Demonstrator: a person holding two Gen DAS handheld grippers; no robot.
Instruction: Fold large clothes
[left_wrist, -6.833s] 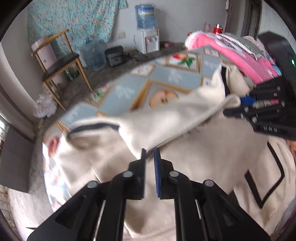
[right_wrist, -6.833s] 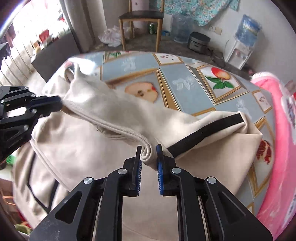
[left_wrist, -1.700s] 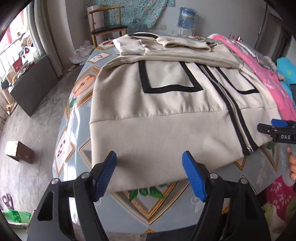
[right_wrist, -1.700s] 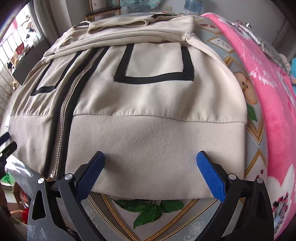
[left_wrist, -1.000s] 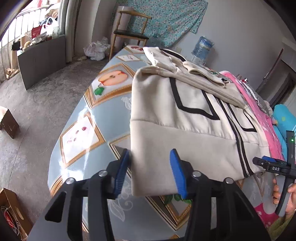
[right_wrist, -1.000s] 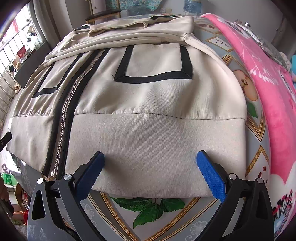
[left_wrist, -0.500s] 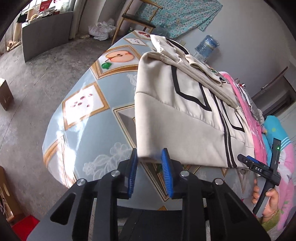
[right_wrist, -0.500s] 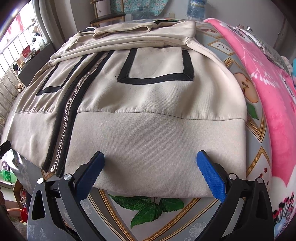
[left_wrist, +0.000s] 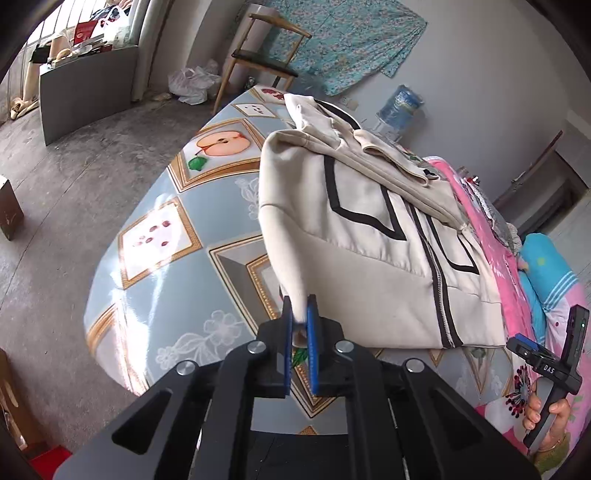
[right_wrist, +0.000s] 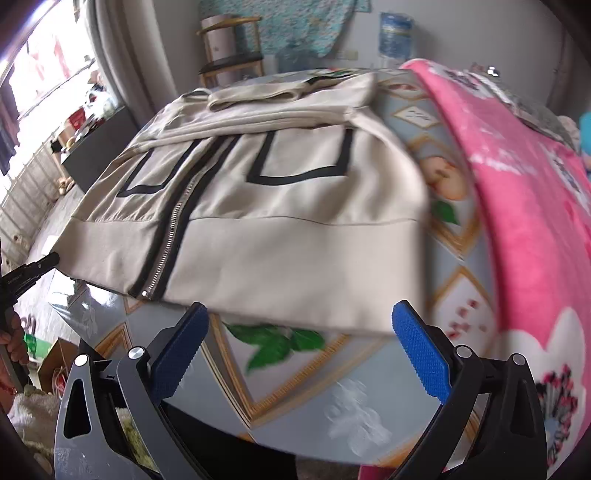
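The surface (left_wrist: 177, 295) wears a glossy blue cloth printed with gold-framed squares of fruit, leaves and white flowers. A cream jacket (left_wrist: 369, 258) with black stripes and a metal zip lies flat on it, sleeves folded across its far end, its hem near the close edge. Along the surface's right side lies a pink flowered blanket (right_wrist: 524, 192), just beside the jacket.

My left gripper (left_wrist: 300, 325): black angular linkage arms, round silver screws at the pivots, blue ridged pads (left_wrist: 312, 343). My right gripper (right_wrist: 301, 354): same black frame and silver screws, blue textured pads (right_wrist: 421, 354). Seen from the left wrist view, its handle carries white "DAS" lettering and a small green light.
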